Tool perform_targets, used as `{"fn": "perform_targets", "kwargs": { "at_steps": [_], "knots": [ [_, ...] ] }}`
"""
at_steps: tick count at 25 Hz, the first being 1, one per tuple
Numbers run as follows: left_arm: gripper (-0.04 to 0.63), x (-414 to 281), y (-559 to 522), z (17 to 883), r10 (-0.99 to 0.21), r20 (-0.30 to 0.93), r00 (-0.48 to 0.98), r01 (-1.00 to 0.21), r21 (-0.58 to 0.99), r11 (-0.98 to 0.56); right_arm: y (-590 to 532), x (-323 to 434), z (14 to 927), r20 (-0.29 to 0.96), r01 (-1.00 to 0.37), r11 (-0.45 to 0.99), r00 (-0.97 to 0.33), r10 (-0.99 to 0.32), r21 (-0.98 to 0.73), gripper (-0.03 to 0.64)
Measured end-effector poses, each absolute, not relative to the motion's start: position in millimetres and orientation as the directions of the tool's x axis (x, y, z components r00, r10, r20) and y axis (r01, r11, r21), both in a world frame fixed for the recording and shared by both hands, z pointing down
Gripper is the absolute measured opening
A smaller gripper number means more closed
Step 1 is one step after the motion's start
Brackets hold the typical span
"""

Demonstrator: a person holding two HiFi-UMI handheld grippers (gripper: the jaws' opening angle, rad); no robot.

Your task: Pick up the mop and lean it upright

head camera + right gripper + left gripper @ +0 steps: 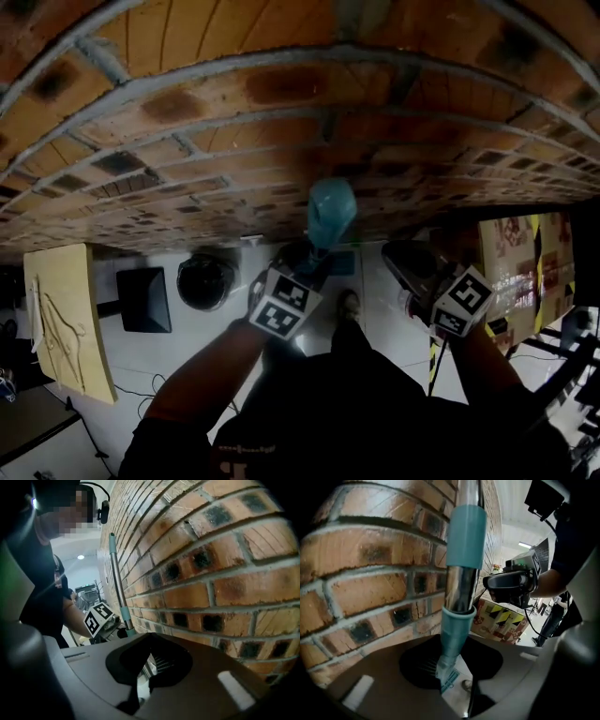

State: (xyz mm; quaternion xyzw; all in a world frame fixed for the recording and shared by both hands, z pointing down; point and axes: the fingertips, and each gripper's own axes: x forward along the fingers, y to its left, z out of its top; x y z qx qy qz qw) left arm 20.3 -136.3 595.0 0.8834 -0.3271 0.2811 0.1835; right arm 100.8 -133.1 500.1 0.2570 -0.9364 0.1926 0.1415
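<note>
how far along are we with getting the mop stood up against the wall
Done: the mop is picked up, and its pole stands roughly upright close beside the brick wall. In hand: the left gripper has its jaws closed on the pole; the right gripper holds nothing. Left: rest the pole on the wall and let go. Whether it already touches the bricks I cannot tell.

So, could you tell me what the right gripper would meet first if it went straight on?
Most likely the wall: brick fills the view dead ahead of the right gripper, with nothing in between, though I can't judge how near it is. The mop stands left of that line.
</note>
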Motion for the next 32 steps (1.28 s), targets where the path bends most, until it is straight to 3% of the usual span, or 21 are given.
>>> {"fn": "perform_targets", "kwargs": {
  "at_steps": [13, 32],
  "knots": [
    [0.127, 11.3, -120.9, 450.7, -0.484, 0.554, 0.677, -0.638, 0.114, -0.762, -123.9, 84.1, 372.4, 0.250, -0.492, 0.836, -0.864, -0.436, -0.242, 0.014],
    [0.127, -16.9, -90.8, 190.9, -0.548, 0.214, 0.809, -0.571, 0.065, -0.818, -97.2, 51.4, 177.5, 0.141, -0.407, 0.902, -0.911, -0.388, -0.148, 0.014]
  ]
}}
